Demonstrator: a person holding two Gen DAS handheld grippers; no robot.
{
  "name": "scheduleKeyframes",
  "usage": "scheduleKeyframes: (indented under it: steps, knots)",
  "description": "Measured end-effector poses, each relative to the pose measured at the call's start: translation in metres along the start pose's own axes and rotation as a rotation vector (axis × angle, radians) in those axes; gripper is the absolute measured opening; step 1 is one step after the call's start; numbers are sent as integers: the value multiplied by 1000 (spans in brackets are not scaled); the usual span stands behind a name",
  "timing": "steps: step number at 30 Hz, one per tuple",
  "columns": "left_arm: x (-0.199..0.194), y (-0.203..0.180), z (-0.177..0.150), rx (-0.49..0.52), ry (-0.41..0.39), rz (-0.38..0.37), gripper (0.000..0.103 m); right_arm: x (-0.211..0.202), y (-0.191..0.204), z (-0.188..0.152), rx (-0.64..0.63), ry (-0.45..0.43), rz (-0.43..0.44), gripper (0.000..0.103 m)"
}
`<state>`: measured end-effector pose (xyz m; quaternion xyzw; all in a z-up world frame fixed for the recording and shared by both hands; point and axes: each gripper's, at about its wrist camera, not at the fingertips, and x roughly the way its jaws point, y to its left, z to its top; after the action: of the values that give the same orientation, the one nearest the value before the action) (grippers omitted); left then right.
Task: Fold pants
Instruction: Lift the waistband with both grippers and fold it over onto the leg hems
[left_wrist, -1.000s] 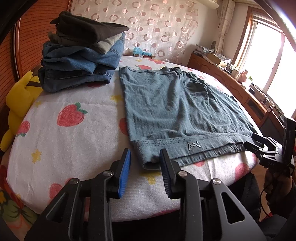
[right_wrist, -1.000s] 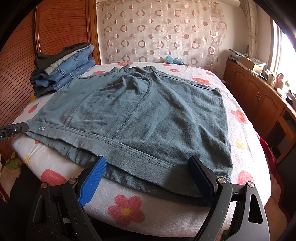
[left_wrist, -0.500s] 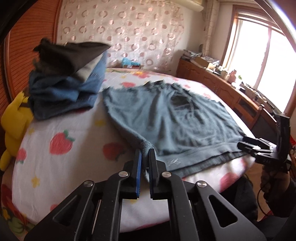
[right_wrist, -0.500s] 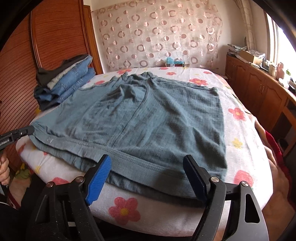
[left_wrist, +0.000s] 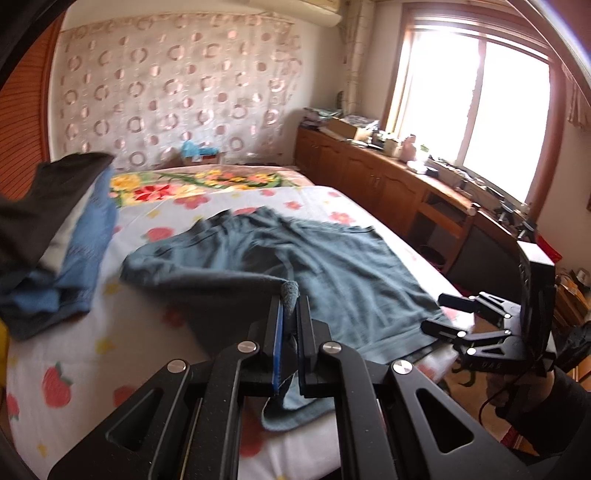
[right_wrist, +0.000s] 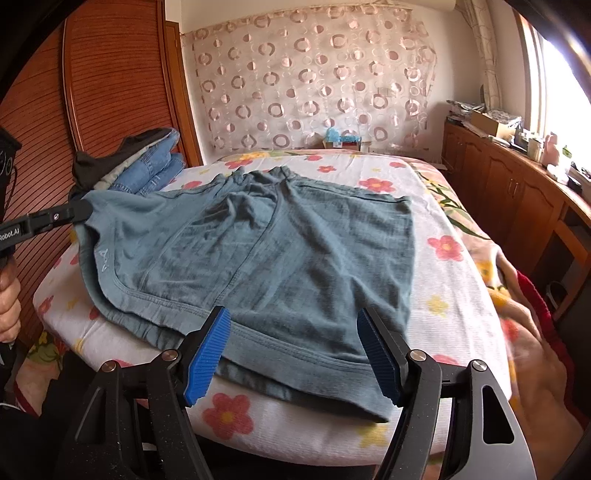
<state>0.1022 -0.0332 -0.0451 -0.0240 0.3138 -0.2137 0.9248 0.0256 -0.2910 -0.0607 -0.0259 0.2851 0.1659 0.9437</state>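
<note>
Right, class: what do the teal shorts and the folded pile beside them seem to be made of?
Teal shorts: soft, matte woven cloth, perhaps cotton; it creases and drapes limply where the left gripper lifts a corner. Folded pile: the blue layers look like denim, faded with visible seams; the dark top layer is unclear.

Folded clothes stack (right_wrist: 144, 166) seemingly crowds bed's (right_wrist: 461, 295) left; right side bare.

A stack of folded blue denim jeans (right_wrist: 155, 171) under a dark garment lies far left of the tool. A flower-printed white bedsheet (right_wrist: 443, 288) stretches ahead. Brown wooden cabinets (right_wrist: 509, 195) stand right.
</note>
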Motion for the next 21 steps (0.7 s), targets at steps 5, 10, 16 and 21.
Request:
scheduleKeyframes:
  steps: [5, 10, 16, 21]
  knots:
    - [12, -18, 15, 25, 9, -41, 7, -2, -6, 0, 15, -4, -16, 73]
    - [24, -40, 32, 62, 18, -91, 7, -3, -13, 0, 37, -9, -26, 73]
    - [37, -64, 51, 98, 23, -124, 7, -6, -15, 2, 51, -22, -37, 73]
    - [47, -74, 53, 111, 47, -79, 7, -4, -13, 1, 59, -25, -50, 73]
